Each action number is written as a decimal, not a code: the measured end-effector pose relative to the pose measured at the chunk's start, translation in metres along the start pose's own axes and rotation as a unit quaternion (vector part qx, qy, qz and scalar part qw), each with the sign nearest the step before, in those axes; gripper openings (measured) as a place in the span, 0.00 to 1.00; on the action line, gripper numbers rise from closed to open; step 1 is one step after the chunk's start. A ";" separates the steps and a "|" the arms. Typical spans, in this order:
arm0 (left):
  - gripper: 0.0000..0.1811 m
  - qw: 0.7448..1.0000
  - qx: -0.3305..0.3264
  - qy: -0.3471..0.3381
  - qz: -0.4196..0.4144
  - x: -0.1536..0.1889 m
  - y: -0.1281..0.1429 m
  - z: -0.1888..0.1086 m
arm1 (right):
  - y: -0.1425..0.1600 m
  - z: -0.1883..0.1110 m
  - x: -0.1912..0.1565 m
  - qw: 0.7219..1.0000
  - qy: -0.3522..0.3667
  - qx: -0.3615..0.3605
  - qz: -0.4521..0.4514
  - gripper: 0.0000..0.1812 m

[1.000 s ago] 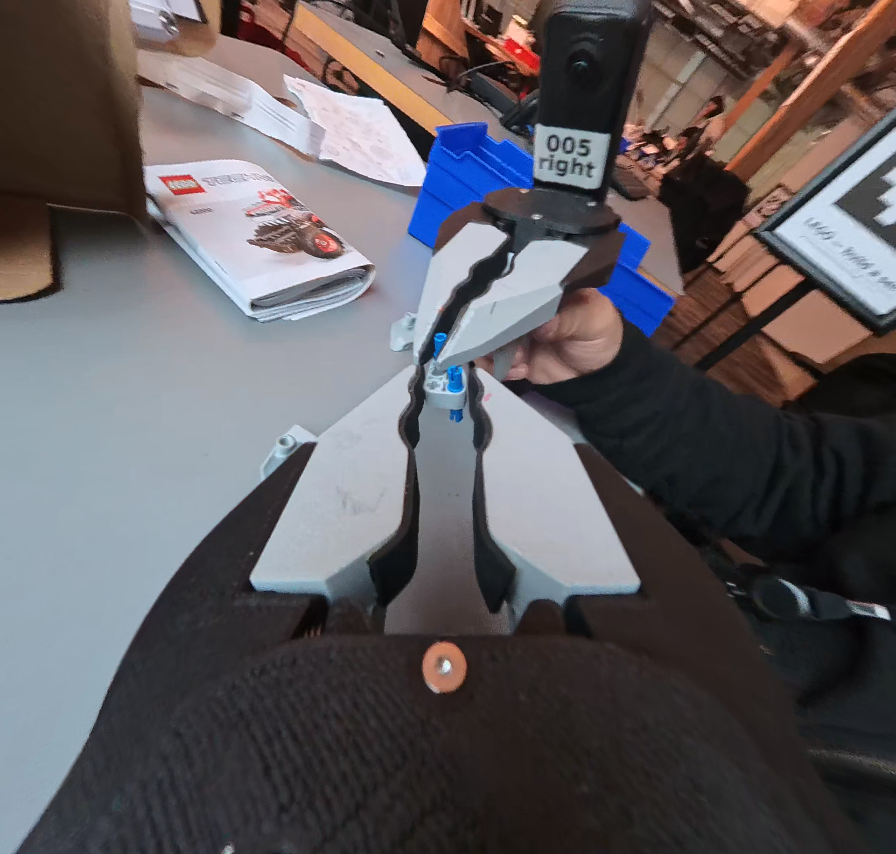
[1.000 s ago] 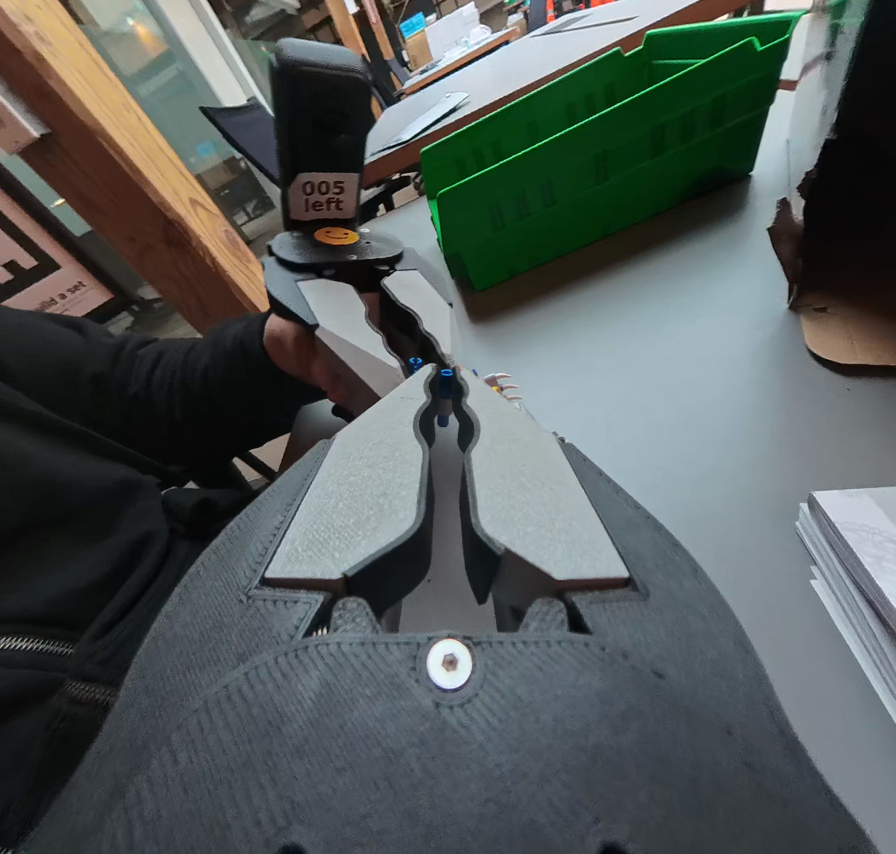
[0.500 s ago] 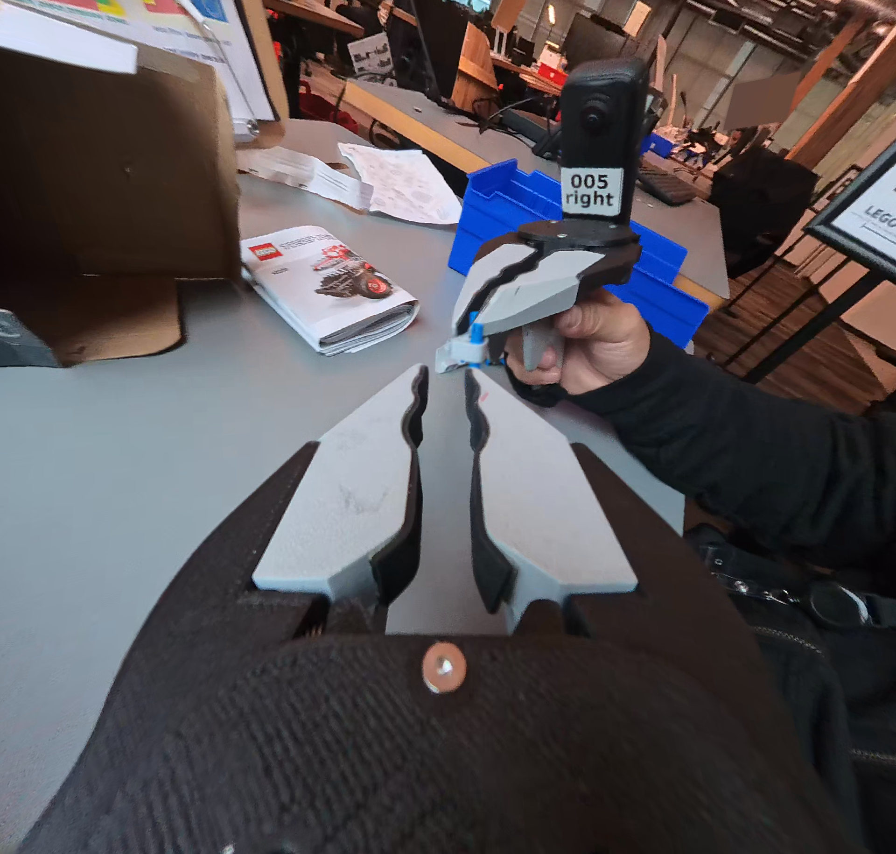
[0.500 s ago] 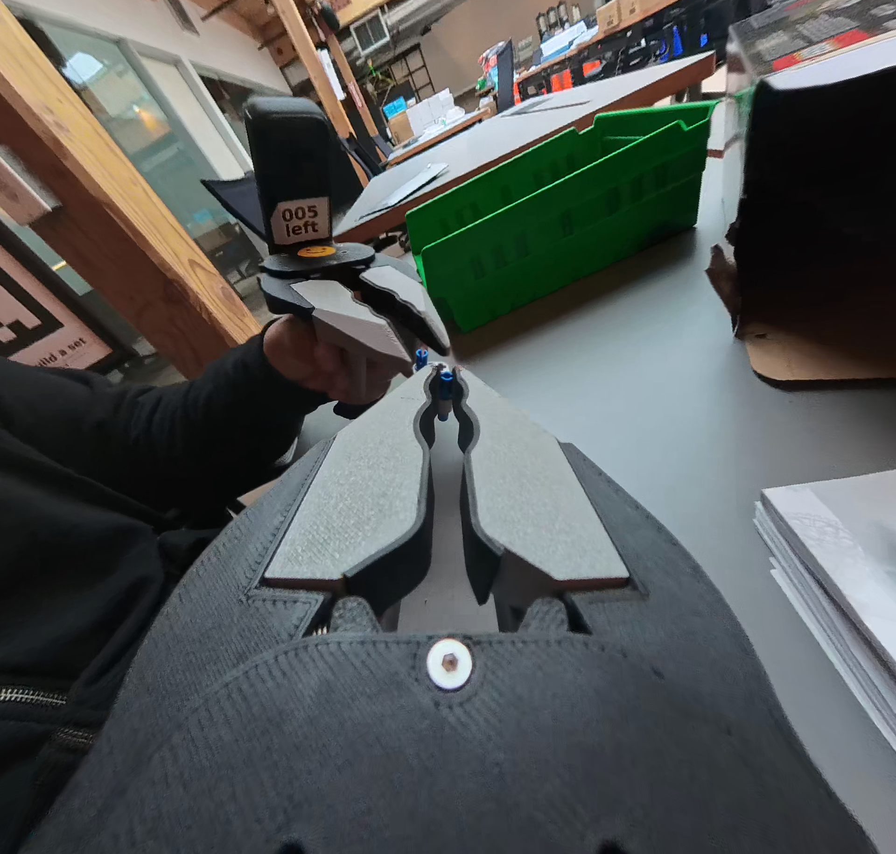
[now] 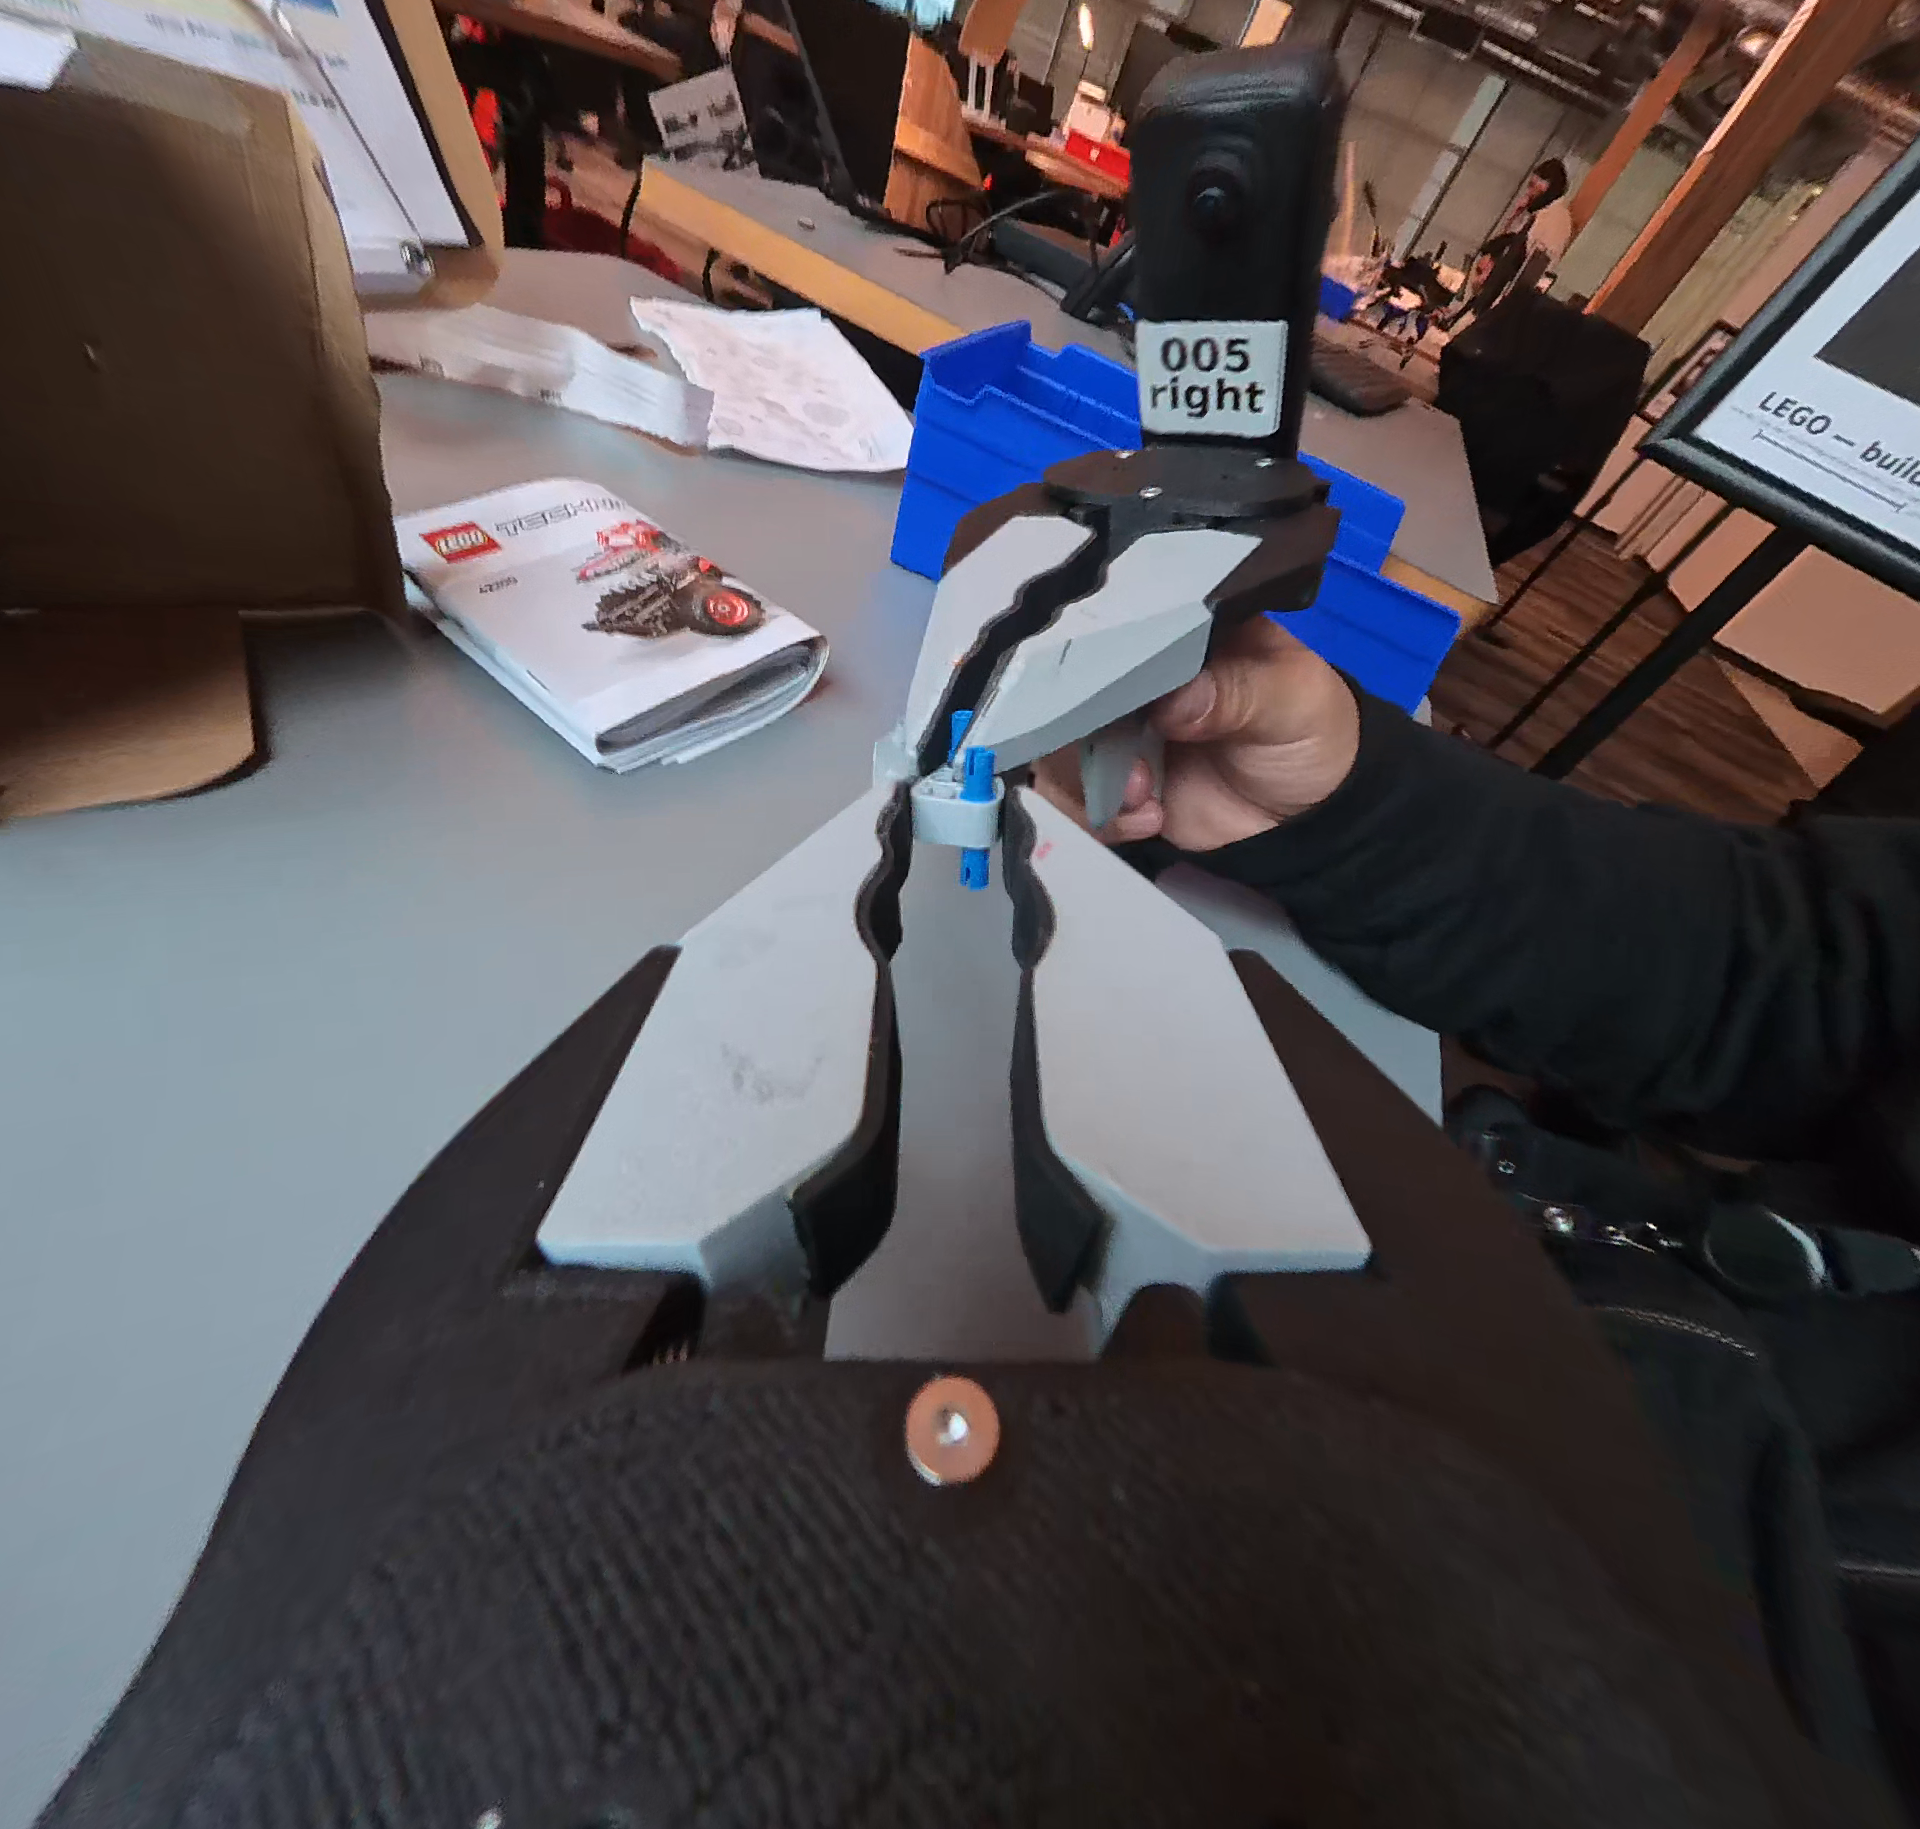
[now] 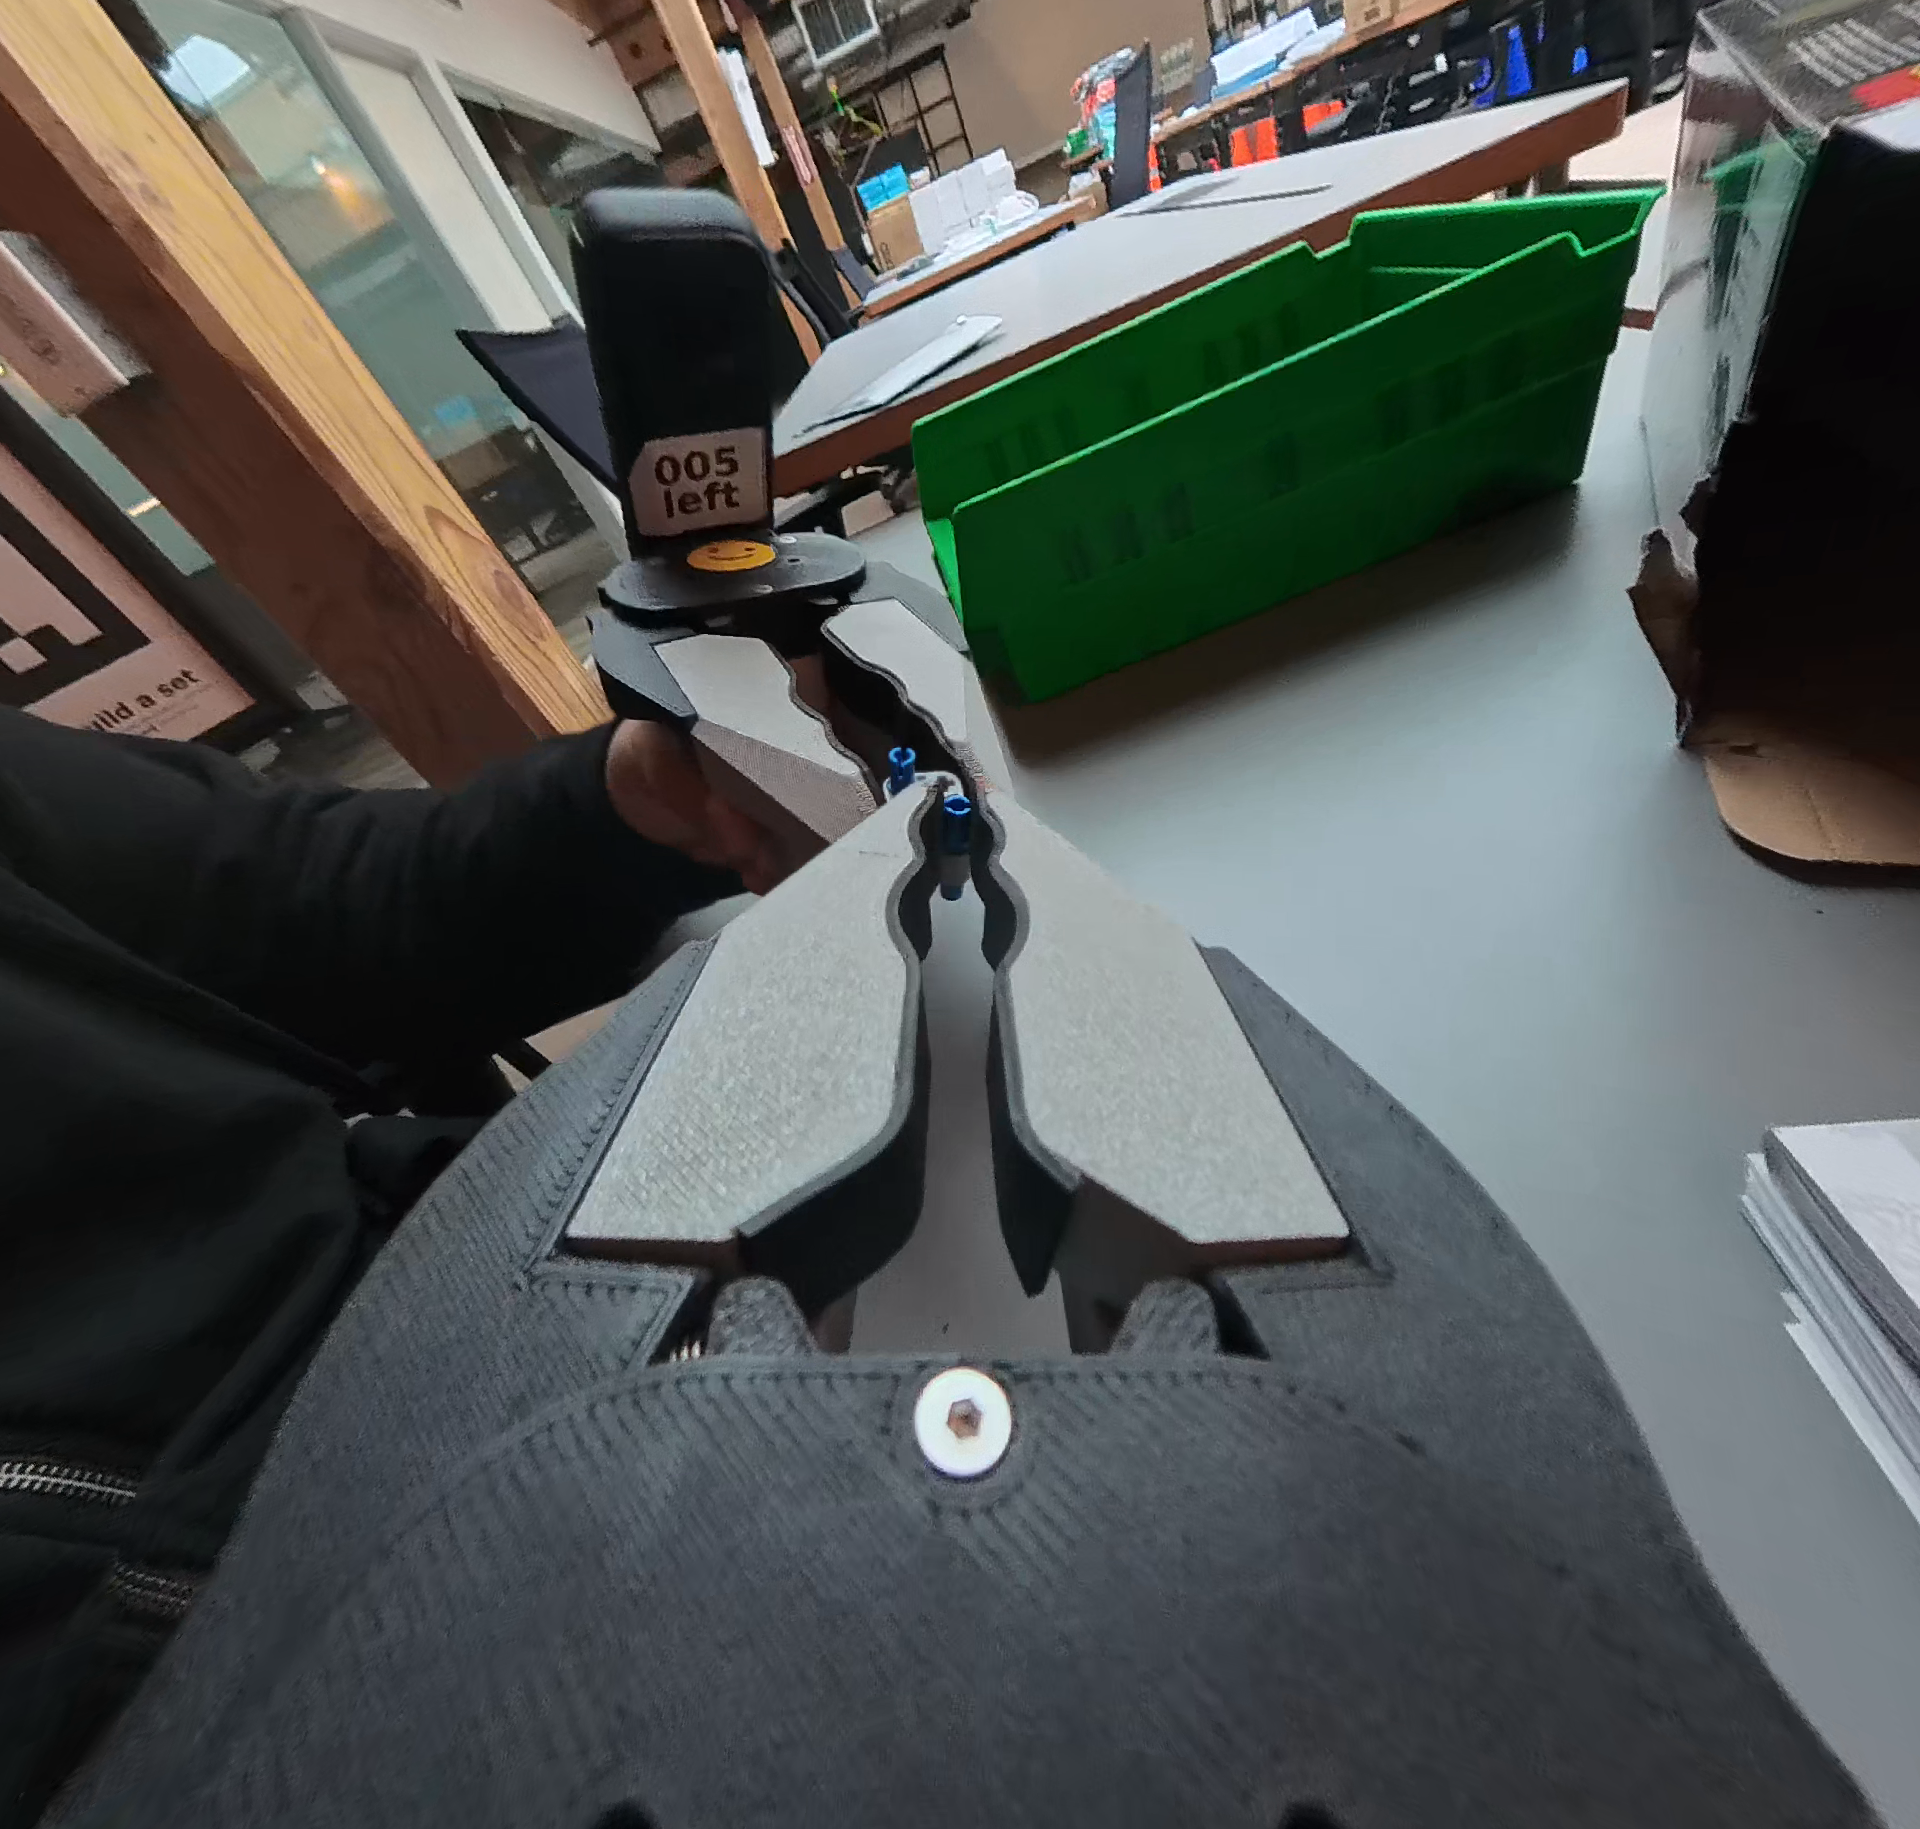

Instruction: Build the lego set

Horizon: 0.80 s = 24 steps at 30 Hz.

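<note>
A small light grey lego piece [image 5: 951, 808] with blue pins through it sits between the tips of my left gripper [image 5: 951, 815], which is shut on it above the grey table [image 5: 312, 948]. My right gripper [image 5: 958, 753] comes from the opposite side and meets it tip to tip. In the right wrist view my right gripper [image 6: 951, 813] is shut on a blue pin [image 6: 954, 829]. My left gripper [image 6: 920, 777] faces it there, with another blue pin [image 6: 900, 763] showing at its tips. Whether the held pin is seated in the grey piece is hidden.
An instruction booklet [image 5: 613, 616], loose papers [image 5: 779, 387] and a blue bin [image 5: 997, 449] lie behind the grippers. A cardboard box [image 5: 156, 377] stands at the left. A green bin [image 6: 1299, 449], a dark box [image 6: 1818, 429] and stacked booklets [image 6: 1849, 1291] are in the right wrist view. My left and right fingertips are right by each other.
Half a second ago the grippers were apart and the grey piece hung at the right gripper's tips. Now they are tip to tip again, with the grey piece between my left gripper's tips.
</note>
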<state>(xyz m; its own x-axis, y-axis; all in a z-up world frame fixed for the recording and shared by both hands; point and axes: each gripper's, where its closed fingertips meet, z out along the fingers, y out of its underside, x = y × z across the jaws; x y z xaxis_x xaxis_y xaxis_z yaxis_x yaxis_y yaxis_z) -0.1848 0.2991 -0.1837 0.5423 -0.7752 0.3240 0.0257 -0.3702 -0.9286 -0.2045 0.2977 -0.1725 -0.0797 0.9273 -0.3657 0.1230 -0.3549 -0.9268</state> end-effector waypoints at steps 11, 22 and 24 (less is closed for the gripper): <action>0.08 0.990 0.055 0.081 -0.105 0.006 -0.019 -0.016 | -0.016 -0.015 -0.015 0.996 -0.079 0.041 0.019 0.00; 0.08 0.983 0.040 0.124 -0.133 0.019 -0.014 -0.010 | -0.010 -0.007 -0.021 0.995 -0.093 0.024 0.020 0.03; 0.08 0.981 0.036 0.126 -0.141 0.019 -0.013 -0.009 | -0.007 -0.008 -0.021 0.995 -0.093 0.014 0.017 0.01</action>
<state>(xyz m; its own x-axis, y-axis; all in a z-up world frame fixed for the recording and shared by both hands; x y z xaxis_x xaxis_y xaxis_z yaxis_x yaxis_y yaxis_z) -0.1829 0.2846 -0.1635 0.2808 -0.7519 0.5965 0.2099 -0.5584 -0.8026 -0.1956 0.2819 -0.1575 -0.2579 0.8776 -0.4042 0.1006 -0.3917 -0.9146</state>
